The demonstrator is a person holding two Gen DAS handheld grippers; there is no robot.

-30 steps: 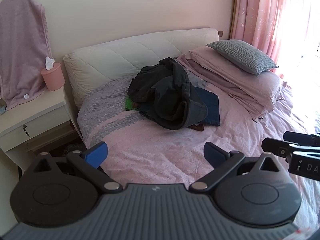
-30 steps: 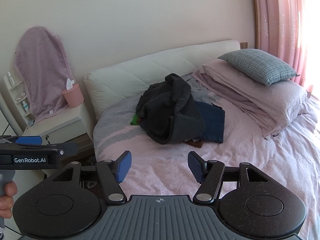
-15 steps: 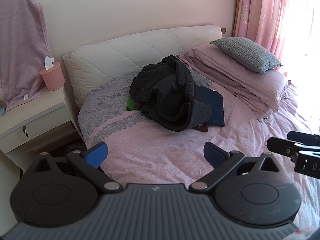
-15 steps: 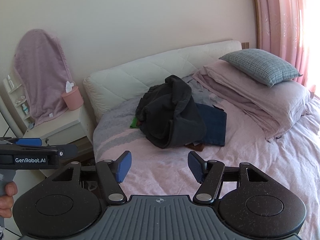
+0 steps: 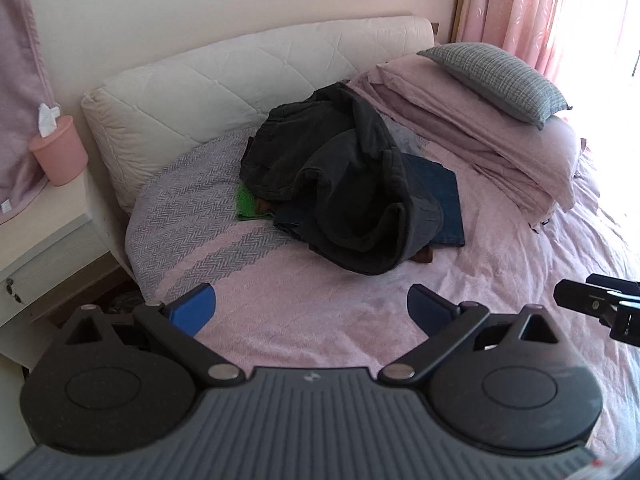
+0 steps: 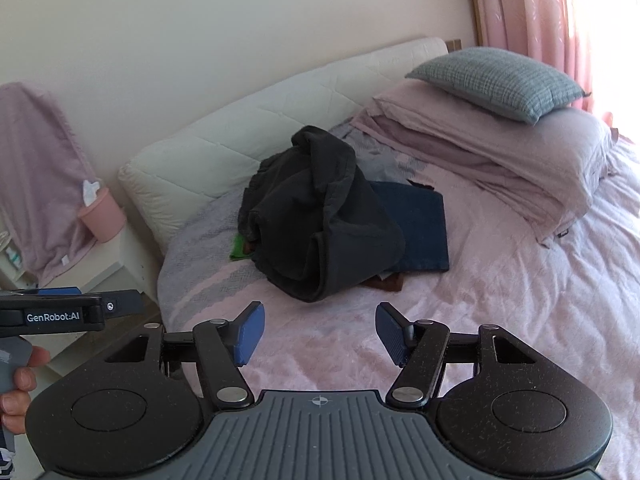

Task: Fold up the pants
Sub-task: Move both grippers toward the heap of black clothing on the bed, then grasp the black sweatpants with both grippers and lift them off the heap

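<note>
Tissue sticks from the pink holder (image 5: pixel 59 151) left of both jaws (all spread, empty); crumpled pants (image 5: pixel 340 184) ahead, bare bedspread (image 5: pixel 312 320) between.

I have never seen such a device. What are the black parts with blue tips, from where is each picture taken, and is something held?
A person carries two hand-held grippers, each with a camera looking along its two fingers. One picture comes from the left gripper, the other from the right gripper. The blue tips are finger pads. Both grippers stand open above the pink bed and hold nothing. On the bed lies a crumpled pile of dark pants over folded blue cloth and something green. In the right picture a hand holds the left gripper.
</note>
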